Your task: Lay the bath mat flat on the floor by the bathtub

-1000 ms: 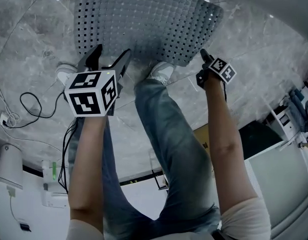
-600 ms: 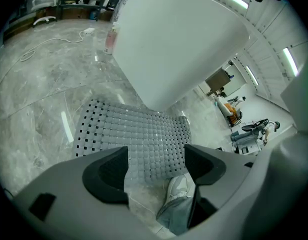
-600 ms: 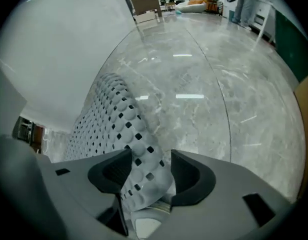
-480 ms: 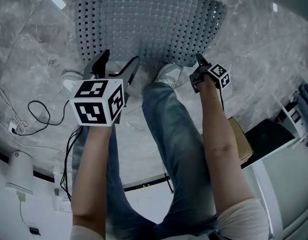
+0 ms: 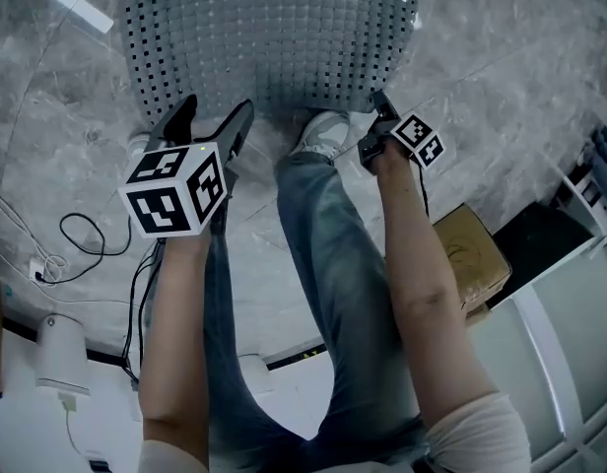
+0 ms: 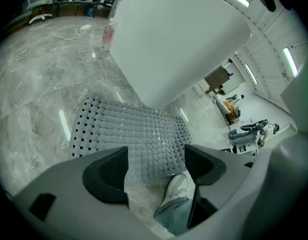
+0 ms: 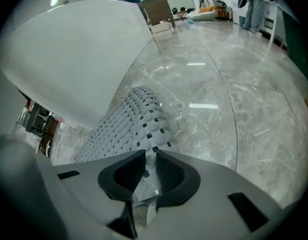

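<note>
The grey mat (image 5: pixel 274 37) lies spread on the marble floor (image 5: pixel 501 87), its far edge right up against the foot of the white bathtub (image 6: pixel 179 39) and its near edge just in front of the person's shoes (image 5: pixel 323 131). Most of it looks flat, but the near right corner humps up off the floor. That corner sits in the right hand-held gripper (image 7: pixel 150 165), whose jaws have just been closing and now stand narrow, pinching the mat's edge between the pads. The left hand-held gripper (image 5: pixel 215 111) hovers over the near left part of the mat with its jaws wide apart and nothing in them – only the mat's edge and a shoe show in the gap. Off to the right a cardboard box (image 5: pixel 471 254) sits on the floor, and a black cable (image 5: pixel 77 235) loops on the left.
</note>
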Motion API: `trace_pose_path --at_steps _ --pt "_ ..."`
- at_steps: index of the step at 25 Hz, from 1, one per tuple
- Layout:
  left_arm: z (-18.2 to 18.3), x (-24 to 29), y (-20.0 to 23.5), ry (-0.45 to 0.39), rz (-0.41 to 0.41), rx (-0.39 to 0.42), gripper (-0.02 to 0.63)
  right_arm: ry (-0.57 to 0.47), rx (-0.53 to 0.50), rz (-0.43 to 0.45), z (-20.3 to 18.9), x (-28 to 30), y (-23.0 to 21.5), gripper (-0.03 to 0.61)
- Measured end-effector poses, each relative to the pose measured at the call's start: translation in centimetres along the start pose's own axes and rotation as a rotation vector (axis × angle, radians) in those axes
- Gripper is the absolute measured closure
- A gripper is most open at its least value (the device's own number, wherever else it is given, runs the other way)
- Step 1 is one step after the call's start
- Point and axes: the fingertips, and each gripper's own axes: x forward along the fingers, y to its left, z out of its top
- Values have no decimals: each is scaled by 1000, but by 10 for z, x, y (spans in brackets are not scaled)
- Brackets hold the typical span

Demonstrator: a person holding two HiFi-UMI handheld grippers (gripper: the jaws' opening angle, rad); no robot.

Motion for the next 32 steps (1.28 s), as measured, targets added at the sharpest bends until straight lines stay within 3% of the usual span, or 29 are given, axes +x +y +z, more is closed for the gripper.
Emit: trace_pose_path --at_steps 3,5,8,12,14,16,20,24,28,32 --pt "-2 4 -7 8 -20 1 245 -55 -107 14 3 -11 13 519" --pt "-8 5 -9 30 -22 20 245 -100 -120 0 7 -18 10 534" --pt "-9 9 -10 42 -27 6 245 -164 -9 -61 8 -24 -14 532" --pt "-2 14 -14 38 -24 31 245 -187 214 -129 -7 -20 -57 434" --pt "-3 16 -16 44 -20 39 245 -173 275 -135 -17 -17 -70 416" --pt "-5 19 -14 56 -15 43 245 -161 260 -134 -20 -11 -75 456" --pt "-4 23 -13 91 -18 101 245 -135 185 -118 -14 18 -77 462" --pt "14 24 -8 96 15 183 245 -89 166 -178 -10 41 -89 485" --pt "22 22 2 87 35 164 245 -8 166 -205 -16 59 -94 529" --pt "24 22 8 77 49 137 245 23 80 -235 -11 58 -92 543"
